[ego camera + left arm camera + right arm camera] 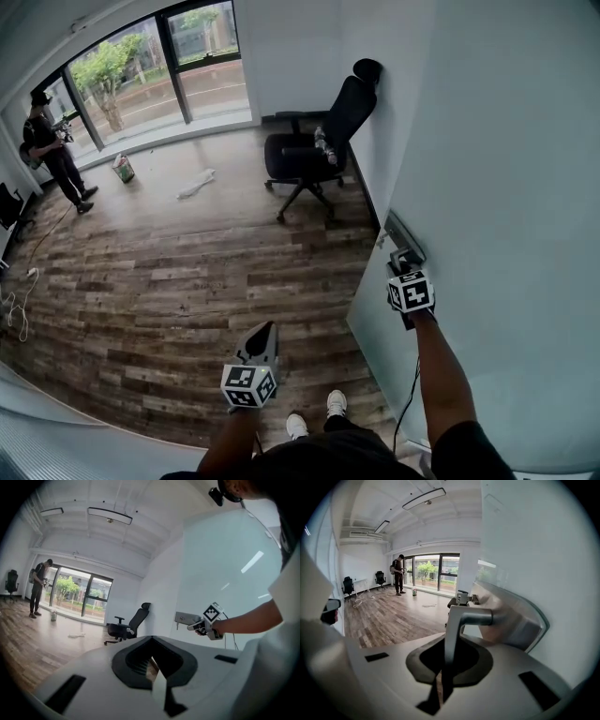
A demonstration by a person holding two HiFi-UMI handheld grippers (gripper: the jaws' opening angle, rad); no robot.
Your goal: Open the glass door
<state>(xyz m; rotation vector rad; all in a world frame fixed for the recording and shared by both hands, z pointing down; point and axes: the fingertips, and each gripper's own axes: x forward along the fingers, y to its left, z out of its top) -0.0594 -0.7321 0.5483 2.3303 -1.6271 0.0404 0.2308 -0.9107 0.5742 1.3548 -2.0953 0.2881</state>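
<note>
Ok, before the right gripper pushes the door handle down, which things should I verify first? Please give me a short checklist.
1. Grip: right gripper is shut on the door handle. Ok.
2. Left gripper: jaws together, empty, away from the glass door. Ok.
3. Lock state: cannot tell.
4. Swing direction: cannot tell. The office chair stands against the wall beyond the handle.
5. Bystander: the person is far off by the window. Ok.
</note>
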